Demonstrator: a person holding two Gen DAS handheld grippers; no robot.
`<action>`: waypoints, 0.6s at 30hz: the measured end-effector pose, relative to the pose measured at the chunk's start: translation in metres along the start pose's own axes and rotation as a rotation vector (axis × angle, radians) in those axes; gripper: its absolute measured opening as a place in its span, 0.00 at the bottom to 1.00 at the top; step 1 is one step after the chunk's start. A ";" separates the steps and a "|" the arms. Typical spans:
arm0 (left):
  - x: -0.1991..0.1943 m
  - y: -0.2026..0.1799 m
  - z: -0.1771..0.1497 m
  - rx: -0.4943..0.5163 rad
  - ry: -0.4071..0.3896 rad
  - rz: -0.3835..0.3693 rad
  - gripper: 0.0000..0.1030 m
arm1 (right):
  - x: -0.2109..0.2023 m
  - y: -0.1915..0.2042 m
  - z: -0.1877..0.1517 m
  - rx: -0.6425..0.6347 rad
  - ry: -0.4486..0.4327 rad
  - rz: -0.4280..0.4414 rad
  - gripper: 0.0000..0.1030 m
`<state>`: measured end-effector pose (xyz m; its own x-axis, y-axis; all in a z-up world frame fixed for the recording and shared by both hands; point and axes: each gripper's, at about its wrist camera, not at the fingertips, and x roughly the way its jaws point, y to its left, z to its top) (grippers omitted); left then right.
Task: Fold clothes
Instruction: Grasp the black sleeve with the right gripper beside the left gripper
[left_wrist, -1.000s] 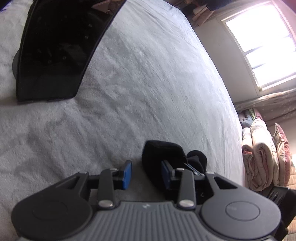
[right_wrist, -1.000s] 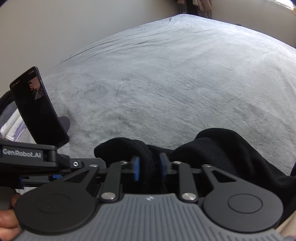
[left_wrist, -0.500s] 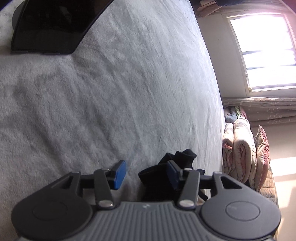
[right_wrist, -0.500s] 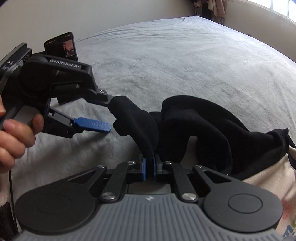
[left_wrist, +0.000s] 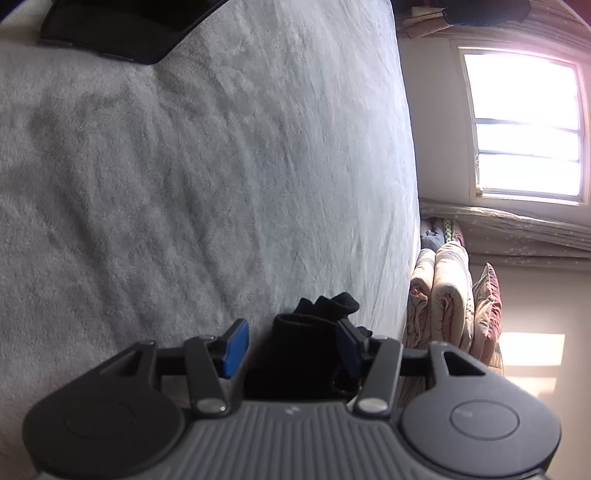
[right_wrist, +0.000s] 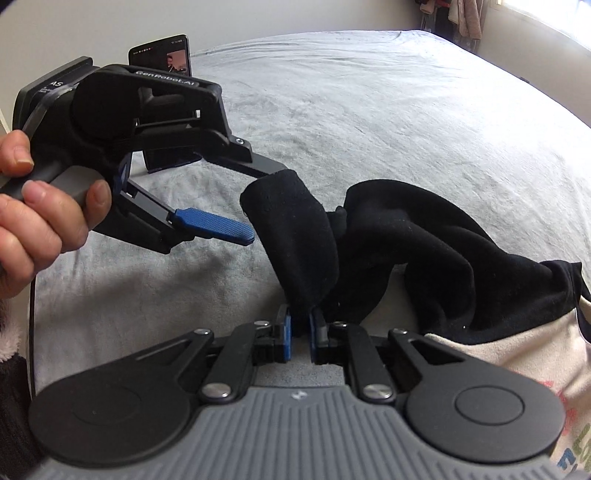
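Observation:
A black garment (right_wrist: 406, 251) lies bunched on the grey bed cover (right_wrist: 369, 110). My right gripper (right_wrist: 299, 332) is shut on a fold of it, and a rounded end of the cloth stands up above the jaws. My left gripper (right_wrist: 264, 205), held in a person's hand (right_wrist: 40, 221), is open around that raised end. Its upper finger touches the cloth's top and its blue pad (right_wrist: 214, 229) sits just left of the cloth. In the left wrist view the black garment (left_wrist: 299, 350) fills most of the gap in the left gripper (left_wrist: 291, 347).
A phone (right_wrist: 162, 51) stands propped on the bed at the far left, and the phone (left_wrist: 122, 29) also shows at the top of the left wrist view. Cream printed fabric (right_wrist: 535, 350) lies at lower right. Folded quilts (left_wrist: 450, 295) are stacked beyond the bed's edge under a window (left_wrist: 524, 125).
My right gripper has clamped tighter and lifted the black cloth off the bed. My left gripper has come in from the left, and its open fingers now bracket the raised end.

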<state>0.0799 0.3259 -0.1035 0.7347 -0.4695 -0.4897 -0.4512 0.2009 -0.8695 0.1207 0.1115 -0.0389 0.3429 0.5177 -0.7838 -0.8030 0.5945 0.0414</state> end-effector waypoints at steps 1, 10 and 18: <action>-0.001 0.002 0.001 -0.014 0.001 -0.017 0.53 | 0.001 0.002 0.000 -0.015 0.001 -0.005 0.13; 0.014 0.004 -0.007 -0.022 0.051 0.025 0.51 | 0.006 0.027 0.003 -0.167 0.007 -0.037 0.15; 0.011 -0.022 -0.017 0.190 -0.126 0.150 0.08 | 0.004 0.022 0.000 -0.144 0.005 -0.028 0.15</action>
<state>0.0897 0.3019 -0.0892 0.7291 -0.3143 -0.6080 -0.4652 0.4240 -0.7771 0.1046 0.1264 -0.0412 0.3642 0.4989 -0.7864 -0.8549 0.5140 -0.0698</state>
